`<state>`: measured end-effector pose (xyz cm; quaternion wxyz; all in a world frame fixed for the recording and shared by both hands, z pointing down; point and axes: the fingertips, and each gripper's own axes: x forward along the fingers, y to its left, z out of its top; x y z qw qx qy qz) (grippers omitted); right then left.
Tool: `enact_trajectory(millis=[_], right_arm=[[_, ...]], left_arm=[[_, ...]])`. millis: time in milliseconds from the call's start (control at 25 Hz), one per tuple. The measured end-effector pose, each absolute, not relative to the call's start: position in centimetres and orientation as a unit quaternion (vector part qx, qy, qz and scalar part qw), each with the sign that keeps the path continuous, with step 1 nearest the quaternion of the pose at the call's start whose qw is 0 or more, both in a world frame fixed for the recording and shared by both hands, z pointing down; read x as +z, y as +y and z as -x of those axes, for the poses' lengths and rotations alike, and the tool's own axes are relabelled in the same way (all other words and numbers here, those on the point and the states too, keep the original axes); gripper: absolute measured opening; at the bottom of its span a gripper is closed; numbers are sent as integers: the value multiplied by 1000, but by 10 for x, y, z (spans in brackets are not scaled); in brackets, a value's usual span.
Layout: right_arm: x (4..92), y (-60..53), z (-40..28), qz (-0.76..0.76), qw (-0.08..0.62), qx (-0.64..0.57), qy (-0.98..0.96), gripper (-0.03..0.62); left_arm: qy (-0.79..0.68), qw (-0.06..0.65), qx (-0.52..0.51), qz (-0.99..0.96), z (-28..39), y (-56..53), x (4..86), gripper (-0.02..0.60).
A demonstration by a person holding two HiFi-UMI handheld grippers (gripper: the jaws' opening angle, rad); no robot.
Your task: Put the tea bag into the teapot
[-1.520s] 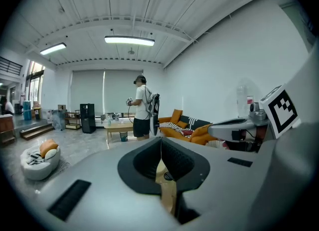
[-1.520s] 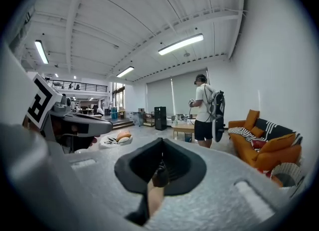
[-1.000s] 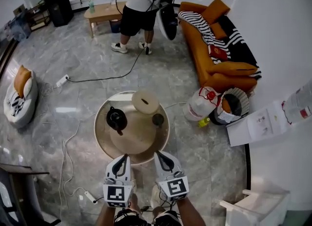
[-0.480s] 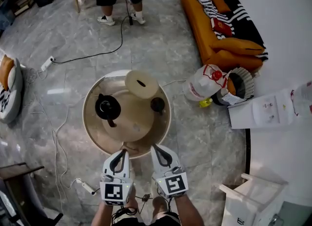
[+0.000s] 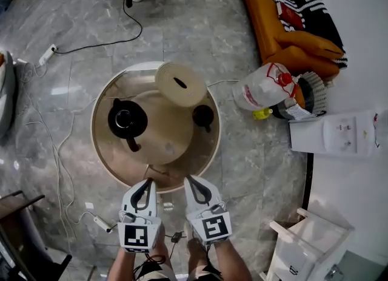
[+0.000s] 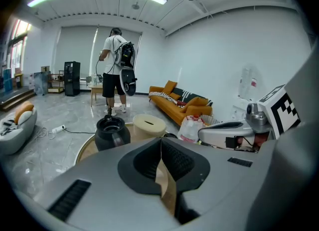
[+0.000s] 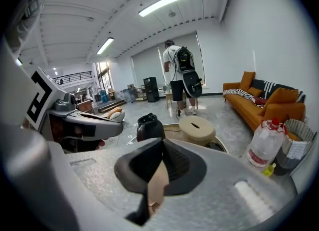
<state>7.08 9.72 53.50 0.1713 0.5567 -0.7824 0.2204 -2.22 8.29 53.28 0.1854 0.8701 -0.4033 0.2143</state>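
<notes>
A black teapot (image 5: pixel 127 118) with its top open stands on the left of a round table (image 5: pixel 103 152). I also see the teapot (image 6: pixel 112 132) in the left gripper view. A beige round container (image 5: pixel 180 83) with a slot in its lid stands at the table's far side. A small black round piece (image 5: pixel 203 116) lies to the right. I cannot make out a tea bag. My left gripper (image 5: pixel 147 181) and right gripper (image 5: pixel 188 178) hover side by side at the table's near edge. Both are shut with nothing between their jaws.
An orange sofa (image 5: pixel 291 25) runs along the right wall, with a plastic bag (image 5: pixel 267 88) and a basket (image 5: pixel 306 98) on the floor beside it. Cables and a power strip (image 5: pixel 97 222) lie on the floor at left. A person (image 6: pixel 115 70) stands far behind the table.
Both grippers have come down and now sit at the table's near rim. The table looks larger and closer in the head view. The jaws stayed shut.
</notes>
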Motion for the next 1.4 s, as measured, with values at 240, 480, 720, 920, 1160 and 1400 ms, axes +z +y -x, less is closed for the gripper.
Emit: enact_trajectory(millis=[240,480,720,920,1160,1400], right_arm=[[584,92,-63,-546,183,229,-785,0],[632,84,-61,-540,191,238,-784,0],[675,83,-58,-531,201,252,-784,0],[706,78,-54,-527,205,259,-783,0],[730,64,-50,-522,219,265,-781,7],[752,57,-45,-505,240,272,-783,101]], left_arm=[[-408,198,220,-864,31,77,584,20],[-412,220,222,-856,28,75,627,20],[-415,245,225,-847,28,77,664,18],[-425,271,223,-835,31,71,684,20],[-428,281,222,-830,35,61,688,20],[-430,287,225,-826,34,59,698,18]])
